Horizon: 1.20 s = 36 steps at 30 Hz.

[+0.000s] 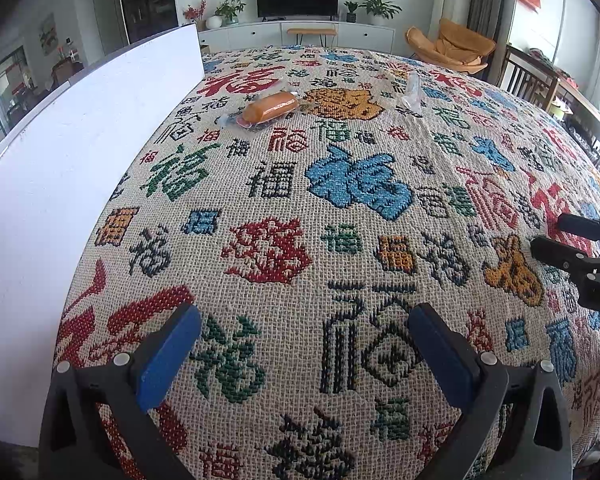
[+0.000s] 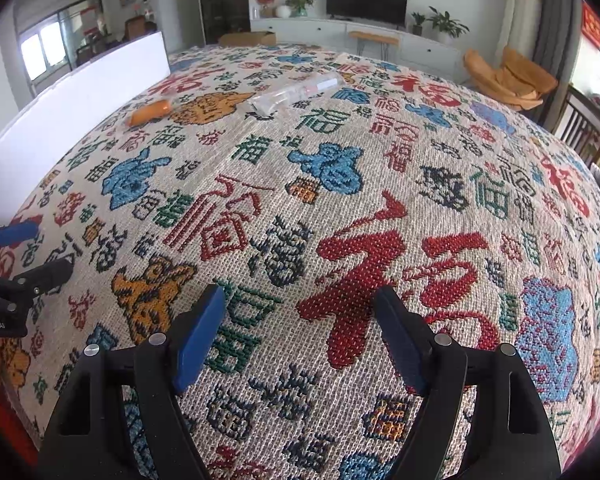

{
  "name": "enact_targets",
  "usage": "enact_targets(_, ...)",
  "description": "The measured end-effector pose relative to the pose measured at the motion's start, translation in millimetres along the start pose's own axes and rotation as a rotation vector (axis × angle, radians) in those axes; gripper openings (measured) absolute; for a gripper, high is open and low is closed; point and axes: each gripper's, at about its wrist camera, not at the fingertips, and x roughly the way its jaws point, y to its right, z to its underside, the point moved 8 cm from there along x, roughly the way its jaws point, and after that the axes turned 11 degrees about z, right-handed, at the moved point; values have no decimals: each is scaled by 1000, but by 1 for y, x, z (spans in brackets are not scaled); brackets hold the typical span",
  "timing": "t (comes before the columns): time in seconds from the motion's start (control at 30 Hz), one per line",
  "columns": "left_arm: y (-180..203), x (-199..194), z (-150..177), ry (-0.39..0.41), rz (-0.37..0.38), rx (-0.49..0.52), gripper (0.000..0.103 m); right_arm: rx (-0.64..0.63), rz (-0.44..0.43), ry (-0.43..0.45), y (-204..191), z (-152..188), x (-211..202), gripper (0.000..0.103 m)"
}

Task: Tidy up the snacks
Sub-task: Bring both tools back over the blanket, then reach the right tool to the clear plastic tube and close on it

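Jaws of both the left gripper (image 1: pixel 304 354) and the right gripper (image 2: pixel 300 338) are standing wide with nothing between them, hovering side by side over the near part of the counter (image 1: pixel 284 208), which is wearing a woven cloth of coloured characters. Farther off, toward the far edge, an orange snack in clear wrap (image 1: pixel 270 107) is lying near the white board (image 1: pixel 60 160) along the left edge, and a clear packet (image 2: pixel 296 92) is lying well apart to its right.

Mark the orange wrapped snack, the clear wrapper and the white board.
orange wrapped snack (image 1: pixel 271 107), left wrist view, middle of its body
clear wrapper (image 2: pixel 296 91), right wrist view, mid-length
white board (image 1: pixel 60 184), left wrist view, flat face
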Motion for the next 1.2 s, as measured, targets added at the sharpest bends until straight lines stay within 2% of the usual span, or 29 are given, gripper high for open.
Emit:
enact_targets(0.07, 0, -1, 0, 2, 1, 0, 103, -26, -13, -92, -1, -10, 7, 80)
enact_targets(0.13, 0, -1, -1, 4, 1, 0, 103, 3, -34, -153, 1, -31, 18, 80)
enact_targets(0.27, 0, -1, -1, 4, 1, 1, 103, 170, -99, -142, 7, -104, 39, 80)
enact_targets(0.37, 0, -1, 0, 4, 1, 1, 103, 211, -69, -164, 4, -150, 70, 79)
enact_targets(0.47, 0, -1, -1, 5, 2, 2, 103, 267, -47, -211, 1, -174, 103, 77)
enact_targets(0.57, 0, 0, -2, 5, 3, 1, 103, 352, -68, -257, -4, -180, 126, 77)
enact_targets(0.67, 0, 0, -2, 5, 3, 2, 103, 333, -29, -242, -11, -186, 133, 75)
enact_targets(0.83, 0, 0, -2, 6, 3, 2, 103, 269, 39, -235, -19, -191, 136, 49)
enact_targets(0.9, 0, 0, -3, 6, 3, 2, 103, 249, 52, -239, -17, -193, 139, 31)
enact_targets(1.0, 0, 0, -3, 6, 3, 2, 103, 196, 78, -246, -19, -193, 139, 19)
enact_targets(1.1, 0, 0, -2, 6, 3, 2, 103, 163, 76, -248, -17, -189, 134, 19)
enact_targets(1.2, 0, 0, -2, 7, 3, 2, 103, 153, 32, -256, -18, -176, 120, 19)
